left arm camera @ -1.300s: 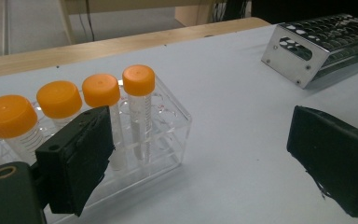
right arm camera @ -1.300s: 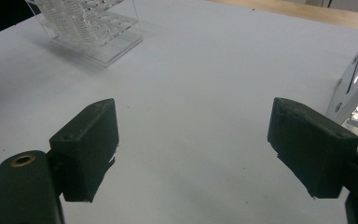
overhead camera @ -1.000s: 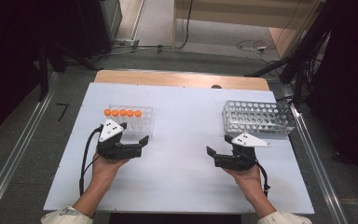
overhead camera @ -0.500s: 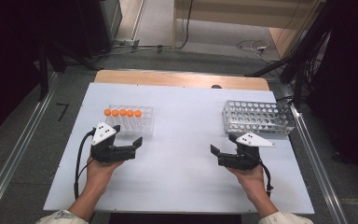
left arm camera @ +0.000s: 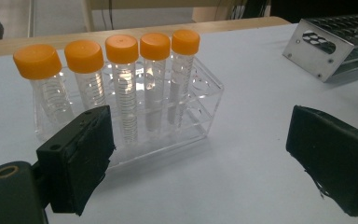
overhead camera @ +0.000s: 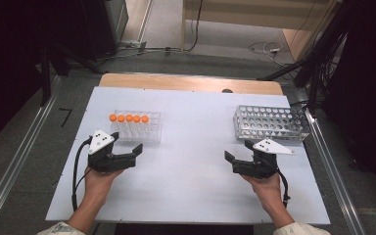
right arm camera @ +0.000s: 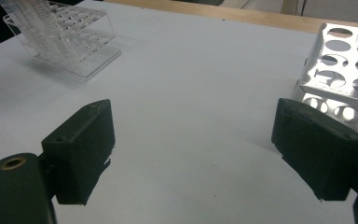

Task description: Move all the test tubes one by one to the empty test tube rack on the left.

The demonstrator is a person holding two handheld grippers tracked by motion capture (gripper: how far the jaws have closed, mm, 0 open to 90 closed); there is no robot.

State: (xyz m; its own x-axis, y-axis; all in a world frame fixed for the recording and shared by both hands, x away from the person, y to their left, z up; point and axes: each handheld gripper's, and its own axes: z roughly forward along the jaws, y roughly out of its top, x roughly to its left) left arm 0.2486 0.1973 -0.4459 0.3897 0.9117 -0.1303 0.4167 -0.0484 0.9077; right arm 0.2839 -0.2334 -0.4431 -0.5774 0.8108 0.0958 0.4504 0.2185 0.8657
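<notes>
Five orange-capped tubes (left arm camera: 123,88): upright in one row of the clear rack (left arm camera: 200,109). I judge them light, slick, brittle; grip below the cap. My left gripper (overhead camera: 128,155), wide, sits just before that rack; right gripper (overhead camera: 238,159), wide, well apart, beside the metal rack (overhead camera: 271,122).

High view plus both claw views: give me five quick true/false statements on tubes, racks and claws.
1. Five orange-capped tubes stand in the clear rack. True.
2. The left claw is shut on a tube. False: its jaws stand wide apart with nothing between them, short of the clear rack.
3. The metal rack holds no tubes that can be seen. True.
4. The right claw is inside the metal rack. False: it is open over the bare table, beside that rack.
5. The tubes stand in the clear rack's row nearest the person. False: in the high view they stand in its far row.
</notes>
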